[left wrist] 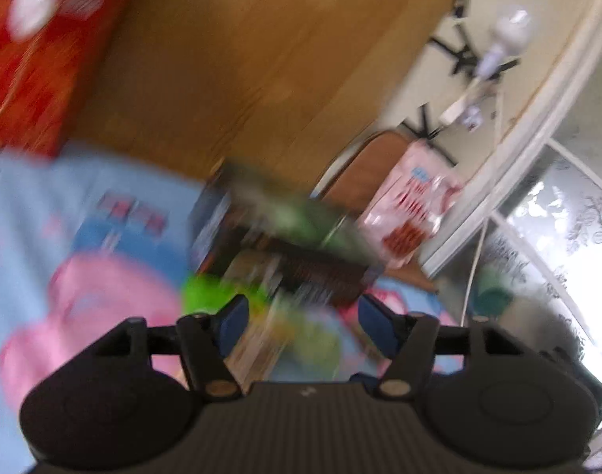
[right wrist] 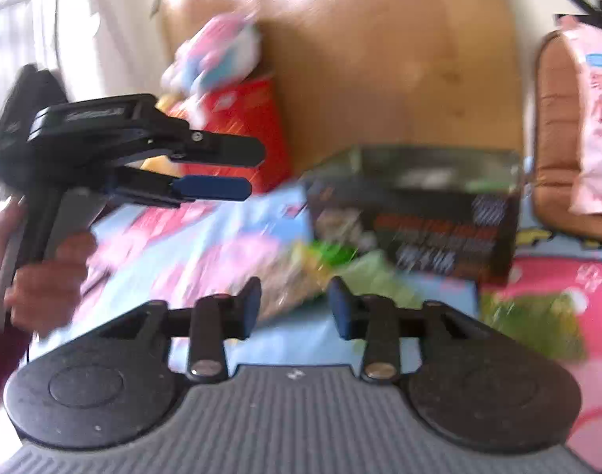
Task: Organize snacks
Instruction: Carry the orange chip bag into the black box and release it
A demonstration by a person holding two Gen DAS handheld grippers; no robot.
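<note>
Both claws stand spread and empty: left claw (left wrist: 301,322), right claw (right wrist: 295,302). The green snack packet (right wrist: 340,272) lies on the patterned mat (right wrist: 557,276) directly ahead of the right claw, before the dark box (right wrist: 415,213). Its long axis is blurred; the right hand appears nearer.

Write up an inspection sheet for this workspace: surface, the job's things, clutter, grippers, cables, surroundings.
Surface: cartoon-print mat in blue and pink, on the floor beside a wooden panel.
Job's things: dark snack box on the mat; green snack packet in front of it; red box by the panel; pink snack bag on a brown cushion.
Clutter: pink-and-blue plush-like item on top of the red box; blurred.
Grippers: left gripper open, nothing between the pads, hand on its handle; right gripper open, empty, above the green packet.
Cables: white cord hanging near the window side.
Surroundings: bright window, pale wall, black stand legs. Both views motion-blurred.
</note>
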